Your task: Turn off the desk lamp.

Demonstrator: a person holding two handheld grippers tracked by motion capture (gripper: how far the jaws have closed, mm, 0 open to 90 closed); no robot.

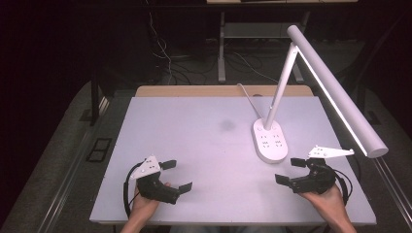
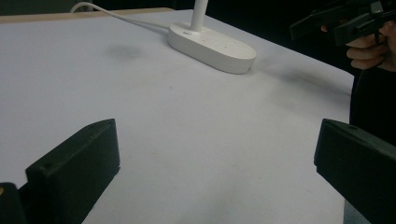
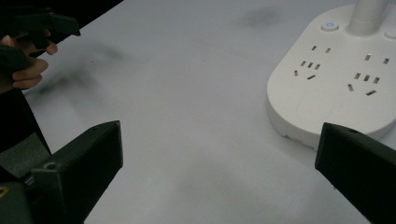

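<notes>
The left hand-held gripper (image 1: pixel 177 175) is held low over the near left part of the table (image 1: pixel 204 145), and its two jaws stand wide apart with nothing between them. The right hand-held gripper (image 1: pixel 290 170) is held at the near right side, also with its jaws wide apart and holding nothing. The two are well apart from each other.

The white desk lamp (image 1: pixel 270 141) stands on the table just beyond the right hand-held gripper and a little toward the left one. Its oval base (image 3: pixel 336 79) has socket holes and a small power button (image 3: pixel 330 25), and lies close in front of the right jaws, not touching them. From the left hand-held gripper the base (image 2: pixel 212 45) is far ahead. The lamp's long head (image 1: pixel 340 92) reaches out above the right hand-held gripper.
</notes>
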